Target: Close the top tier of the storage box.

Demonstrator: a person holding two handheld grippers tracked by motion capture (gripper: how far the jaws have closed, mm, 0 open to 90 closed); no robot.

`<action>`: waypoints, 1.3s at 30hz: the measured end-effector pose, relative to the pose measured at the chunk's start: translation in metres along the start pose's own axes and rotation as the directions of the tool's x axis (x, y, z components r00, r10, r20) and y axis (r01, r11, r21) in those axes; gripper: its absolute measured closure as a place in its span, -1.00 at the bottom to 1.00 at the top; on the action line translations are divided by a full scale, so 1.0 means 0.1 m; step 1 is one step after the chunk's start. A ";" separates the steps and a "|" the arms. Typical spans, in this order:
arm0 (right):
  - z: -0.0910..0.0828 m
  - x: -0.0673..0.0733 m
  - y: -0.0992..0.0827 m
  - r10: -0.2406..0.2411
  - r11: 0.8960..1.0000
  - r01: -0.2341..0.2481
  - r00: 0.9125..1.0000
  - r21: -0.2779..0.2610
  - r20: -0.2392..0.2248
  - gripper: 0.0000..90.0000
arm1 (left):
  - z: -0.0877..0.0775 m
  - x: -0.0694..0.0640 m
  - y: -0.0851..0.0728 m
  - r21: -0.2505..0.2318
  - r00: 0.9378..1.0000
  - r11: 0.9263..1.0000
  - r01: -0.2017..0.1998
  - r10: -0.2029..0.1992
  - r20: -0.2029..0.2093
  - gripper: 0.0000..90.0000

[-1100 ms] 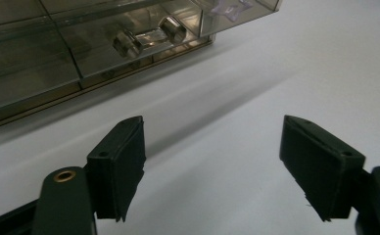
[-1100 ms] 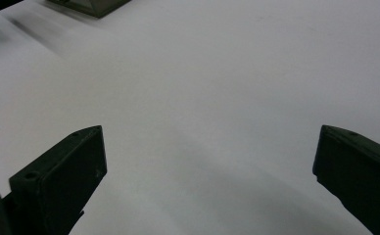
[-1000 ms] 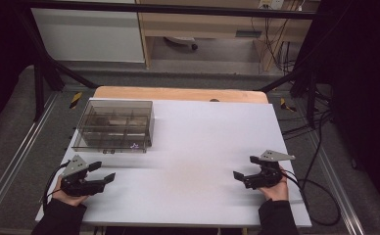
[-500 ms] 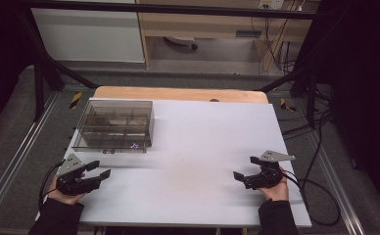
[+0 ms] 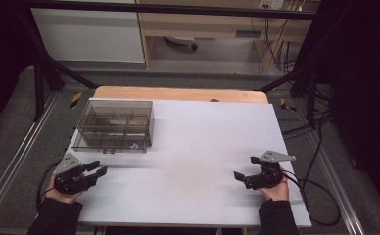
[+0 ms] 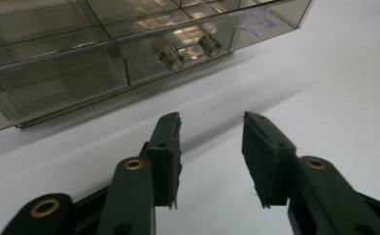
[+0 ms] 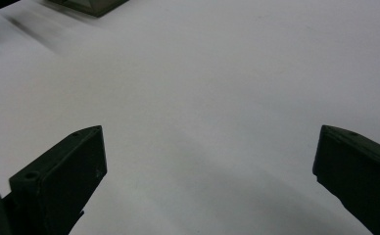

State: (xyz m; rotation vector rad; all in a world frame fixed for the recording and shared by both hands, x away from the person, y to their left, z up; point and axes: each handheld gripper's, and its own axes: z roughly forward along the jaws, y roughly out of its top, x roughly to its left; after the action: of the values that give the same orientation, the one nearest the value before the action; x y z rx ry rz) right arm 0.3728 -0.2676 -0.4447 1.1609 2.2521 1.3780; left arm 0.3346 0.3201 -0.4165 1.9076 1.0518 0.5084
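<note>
The clear plastic drawer box (image 6: 105,44) sat on the desk (image 5: 202,147) just ahead of the left gripper (image 6: 211,147), whose half-open, empty jaws had just been closing. It looked light, rigid and slick; its small knobs (image 6: 188,49) seemed the best hold. The right gripper (image 7: 207,166) gaped wide, empty.
</note>
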 end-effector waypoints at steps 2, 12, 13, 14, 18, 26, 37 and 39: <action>0.00 0.00 0.00 0.003 1.000 -0.003 1.000 0.001 0.000 -1.00 | 0.00 0.00 0.00 0.000 1.000 1.000 -0.001 0.001 -0.004 0.35; 0.00 0.00 0.00 0.003 1.000 -0.003 1.000 0.003 -0.001 -1.00 | 0.00 0.02 0.02 0.007 1.000 1.000 0.009 -0.009 -0.029 0.63; 0.00 0.00 0.00 0.002 1.000 -0.002 1.000 0.002 0.000 -1.00 | 0.00 0.02 0.02 0.010 1.000 1.000 0.013 -0.012 -0.028 0.65; 0.00 0.00 0.00 0.002 1.000 -0.002 1.000 0.002 -0.001 -1.00 | 0.00 0.02 0.03 0.011 1.000 1.000 0.012 -0.012 -0.029 0.68; 0.01 0.01 0.00 0.003 1.000 -0.003 1.000 0.003 -0.002 -1.00 | 0.00 0.03 0.04 0.014 0.999 1.000 0.016 -0.015 -0.046 0.74; 0.01 0.01 -0.01 -0.004 1.000 0.004 1.000 0.011 0.001 -1.00 | 0.00 0.05 0.08 0.021 0.998 1.000 0.017 -0.016 -0.058 0.89; 0.01 0.01 -0.01 -0.004 1.000 0.004 1.000 0.006 0.000 -1.00 | 0.01 0.08 0.15 0.040 0.998 0.999 0.023 -0.020 -0.065 0.99; 0.01 0.01 -0.01 -0.004 1.000 0.004 1.000 0.008 0.000 -1.00 | 0.01 0.08 0.16 0.039 0.998 0.999 0.022 -0.019 -0.067 0.99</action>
State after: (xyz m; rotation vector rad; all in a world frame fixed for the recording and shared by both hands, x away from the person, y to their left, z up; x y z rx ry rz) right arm 0.3723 -0.2665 -0.4463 1.1585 2.2606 1.3694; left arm 0.3474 0.3224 -0.4034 1.9239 1.1314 0.5468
